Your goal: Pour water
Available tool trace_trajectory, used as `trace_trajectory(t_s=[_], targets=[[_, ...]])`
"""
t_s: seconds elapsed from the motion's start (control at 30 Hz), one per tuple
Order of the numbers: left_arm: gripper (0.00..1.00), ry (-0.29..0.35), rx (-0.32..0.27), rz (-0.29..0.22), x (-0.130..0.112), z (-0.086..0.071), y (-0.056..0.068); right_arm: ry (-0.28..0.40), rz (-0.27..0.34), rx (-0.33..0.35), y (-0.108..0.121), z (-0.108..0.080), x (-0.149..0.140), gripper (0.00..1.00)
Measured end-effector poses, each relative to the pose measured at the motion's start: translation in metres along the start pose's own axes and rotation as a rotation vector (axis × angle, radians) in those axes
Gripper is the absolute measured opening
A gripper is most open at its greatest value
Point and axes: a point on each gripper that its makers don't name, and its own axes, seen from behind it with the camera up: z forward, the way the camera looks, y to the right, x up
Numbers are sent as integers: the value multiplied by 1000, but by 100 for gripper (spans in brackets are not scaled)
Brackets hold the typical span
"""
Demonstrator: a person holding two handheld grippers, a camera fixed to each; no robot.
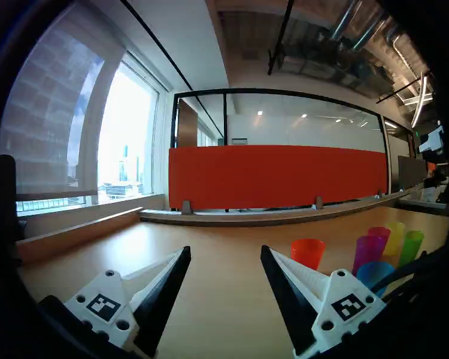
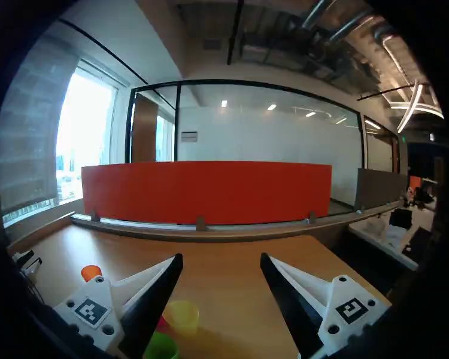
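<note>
Left gripper view first: my left gripper (image 1: 225, 250) has its jaws spread wide with nothing between them but the bare light wooden tabletop (image 1: 224, 299). Just right of the right jaw's tip I've got the translucent orange plastic cup (image 1: 307, 251), standing upright, mouth up, long axis vertical. Further right of that jaw there's a tight cluster, all upright too: the purple plastic cup (image 1: 368, 251), a pink plastic cup (image 1: 380, 232) behind it, the yellow plastic cup (image 1: 395, 236), the green plastic cup (image 1: 411, 245), and nearest me the blue plastic cup (image 1: 374, 274), partly hidden by the right finger. Beyond the jaws, the long red desk divider (image 1: 272, 176) runs across the table's far edge.

Over to the right gripper view: my right gripper (image 2: 221, 257) is spread apart as well, gripping nothing. The yellow cup (image 2: 182, 315) stands upright between the jaws, close to the left one. The green cup's rim (image 2: 160, 347) peeks in below it beside the left jaw, and the orange cup (image 2: 91, 272) sits out left of that jaw.
</note>
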Motion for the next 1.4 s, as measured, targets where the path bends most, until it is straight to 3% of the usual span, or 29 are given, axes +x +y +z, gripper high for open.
trace_trajectory(t_s=[0.77,0.9,1.4], targets=[[86,-29,-8,-1,-11,3,1,-4,-5,-7,7,-4,-6,100],[95,-29,-7,-1,-12,3,1,9,-12,-7,10,-4,-5,100],[95,-28,-7,-2,-16,4,3,105,-39,-37,27,-13,10,100]])
